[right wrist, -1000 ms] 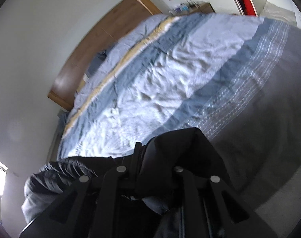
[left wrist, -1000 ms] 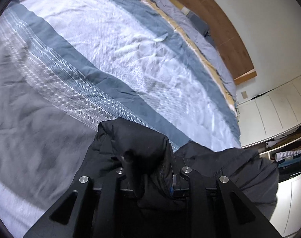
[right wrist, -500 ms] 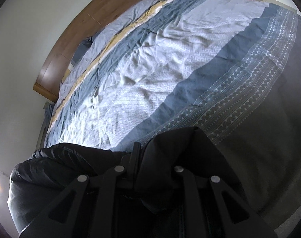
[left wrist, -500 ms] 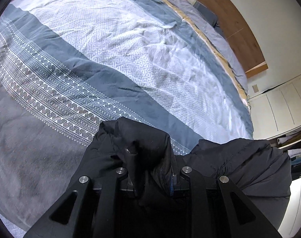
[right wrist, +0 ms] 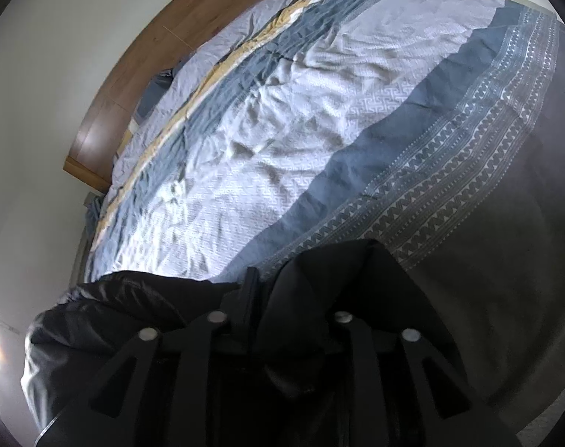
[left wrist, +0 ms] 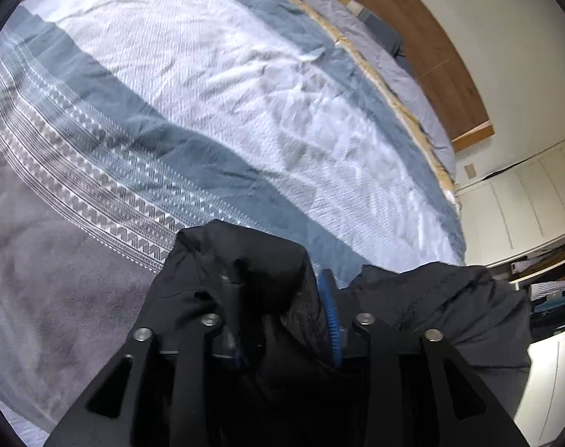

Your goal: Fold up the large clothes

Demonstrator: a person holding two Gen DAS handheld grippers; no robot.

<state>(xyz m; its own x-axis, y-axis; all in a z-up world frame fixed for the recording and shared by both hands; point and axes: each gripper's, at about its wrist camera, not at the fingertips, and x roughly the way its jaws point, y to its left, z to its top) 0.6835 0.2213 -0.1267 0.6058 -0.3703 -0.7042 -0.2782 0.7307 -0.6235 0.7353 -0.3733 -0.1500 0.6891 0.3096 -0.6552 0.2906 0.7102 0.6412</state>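
A black padded jacket (left wrist: 450,298) hangs bunched over both grippers above the foot of a bed. My left gripper (left wrist: 278,290) has its jaws opening. A fold of the jacket still lies between them, and the right finger's blue pad (left wrist: 331,316) shows bare beside the cloth. In the right wrist view the jacket (right wrist: 114,309) spreads to the left. My right gripper (right wrist: 293,279) is opening too. Cloth drapes over its right finger, while the left finger (right wrist: 251,283) stands free of the cloth.
The striped blue, white and grey duvet (left wrist: 245,93) covers the bed (right wrist: 319,130) ahead of both grippers. A wooden headboard (left wrist: 431,37) runs along the far wall. White cupboard doors (left wrist: 524,193) and shelves of clothes (left wrist: 554,290) stand at the right.
The jaws of both grippers have widened around the jacket folds that they pinched. The left gripper's blue pad now shows. Both grippers have sunk slightly toward the duvet.
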